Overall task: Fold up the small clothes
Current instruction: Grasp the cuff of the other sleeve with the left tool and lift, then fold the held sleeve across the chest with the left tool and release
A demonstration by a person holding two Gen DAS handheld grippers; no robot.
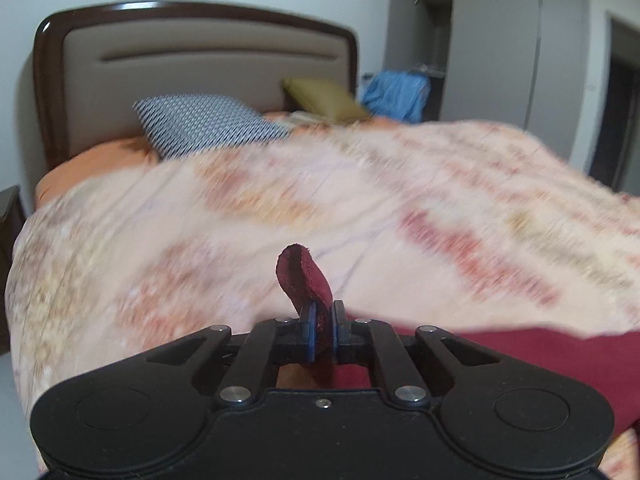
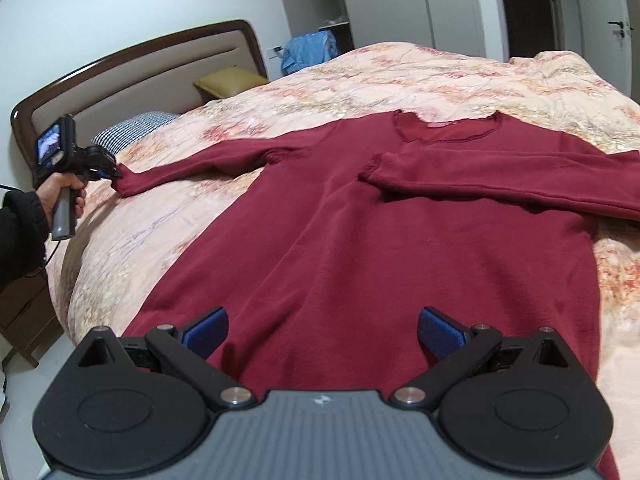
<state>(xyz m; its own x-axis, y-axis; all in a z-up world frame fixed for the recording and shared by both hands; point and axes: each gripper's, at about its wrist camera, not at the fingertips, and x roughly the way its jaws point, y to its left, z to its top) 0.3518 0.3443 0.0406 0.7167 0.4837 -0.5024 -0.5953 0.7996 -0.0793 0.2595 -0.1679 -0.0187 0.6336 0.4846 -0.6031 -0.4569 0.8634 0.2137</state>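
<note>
Floral and peach-toned, the quilted bedspread (image 2: 460, 80) covered the whole bed, soft and faintly rumpled. Nearest the right wrist camera, the right gripper (image 2: 322, 330) hung released over the shirt's hem, its blue ribbed pads (image 2: 436, 330) spread wide with nothing between them. Under it the maroon long-sleeved shirt (image 2: 380, 240) lay flat on the bedspread, a matte knit, one sleeve (image 2: 500, 178) folded across the chest below the scooped neckline, the other sleeve (image 2: 208, 164) stretched out sideways. At that cuff, the left gripper (image 1: 323, 320) was clenched on the fabric, a curled tab of maroon cuff (image 1: 306, 280) poking up between the narrow blue pads. Farther back sat a blue-and-white patterned pillow (image 1: 208, 124) and an olive cushion (image 1: 324, 98), against the padded headboard (image 1: 192, 64) with its glossy dark wood rim. Beyond that, blue cloth (image 1: 396, 94) lay bunched by pale wardrobe doors (image 1: 516, 40).
</note>
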